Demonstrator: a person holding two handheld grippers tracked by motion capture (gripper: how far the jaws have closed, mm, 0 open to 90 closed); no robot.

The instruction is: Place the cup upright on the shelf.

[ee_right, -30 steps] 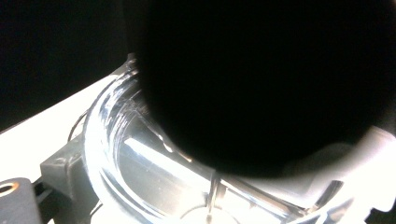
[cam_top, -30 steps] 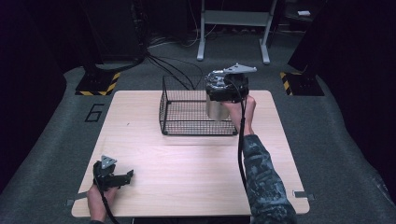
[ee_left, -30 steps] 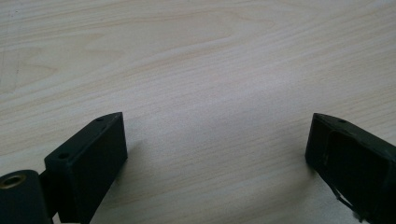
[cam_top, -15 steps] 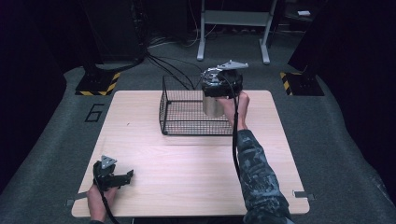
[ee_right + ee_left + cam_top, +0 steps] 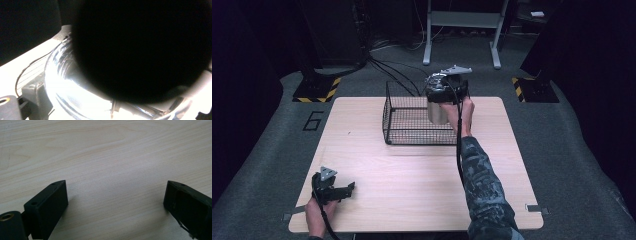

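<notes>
A black wire basket [image 5: 409, 131] stands at the far middle of the wooden table [image 5: 412, 175]. My right gripper [image 5: 443, 94] is shut on a shiny metal cup [image 5: 437, 113] and holds it upright by the rim in the basket's far right corner. I cannot tell whether the cup touches the basket floor. In the right gripper view the cup's bright wall [image 5: 62, 85] and dark inside are very close, with one black finger [image 5: 33, 93] beside the wall. My left gripper [image 5: 346, 189] rests open on the table at the near left, with bare wood between its fingers [image 5: 50, 202].
The table's near and right parts hold nothing but the person's right forearm [image 5: 479, 180], which reaches across to the basket. Dark floor, cables and a metal stand [image 5: 462, 30] lie beyond the far edge.
My right gripper has carried the metal cup a little to the left, further over the basket's right corner. The left gripper has stayed still.
</notes>
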